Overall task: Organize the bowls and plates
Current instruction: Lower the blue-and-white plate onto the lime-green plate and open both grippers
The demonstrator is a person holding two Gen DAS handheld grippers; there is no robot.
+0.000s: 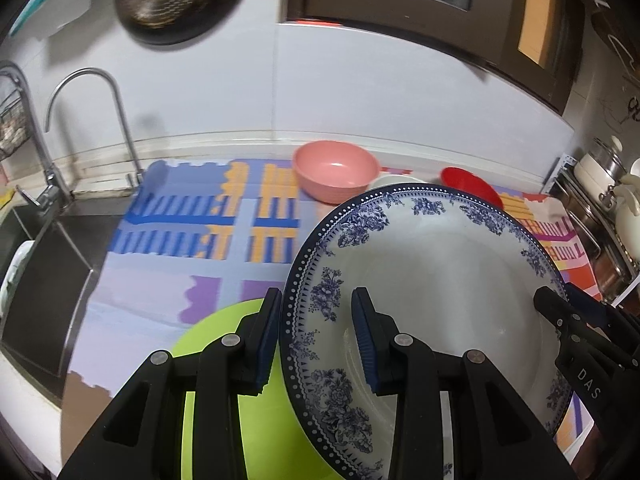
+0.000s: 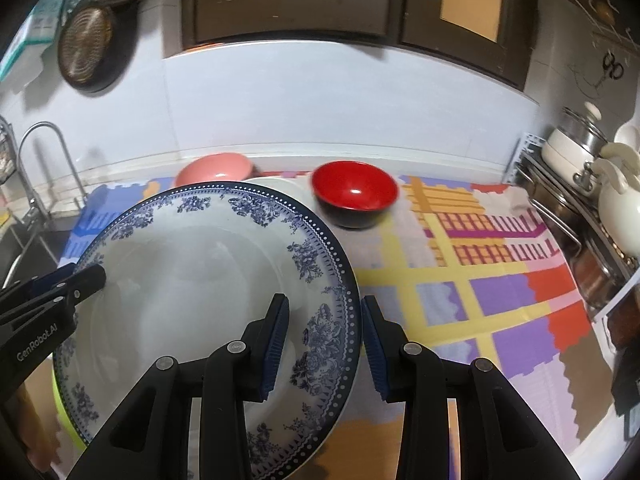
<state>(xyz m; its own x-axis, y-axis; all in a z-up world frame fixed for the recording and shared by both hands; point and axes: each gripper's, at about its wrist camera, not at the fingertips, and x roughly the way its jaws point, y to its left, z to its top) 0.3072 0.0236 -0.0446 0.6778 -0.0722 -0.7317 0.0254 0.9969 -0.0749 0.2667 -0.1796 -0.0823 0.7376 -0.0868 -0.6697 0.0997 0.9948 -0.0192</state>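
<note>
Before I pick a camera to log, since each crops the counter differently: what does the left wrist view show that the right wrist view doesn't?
Only the left wrist view shows the sink basin and most of the green bowl under the plate. Only the right wrist view shows the red bowl whole and the scissors on the wall. Both show the plate held at opposite rims by the left gripper and right gripper, the pink bowl, the faucet and the mat.
</note>
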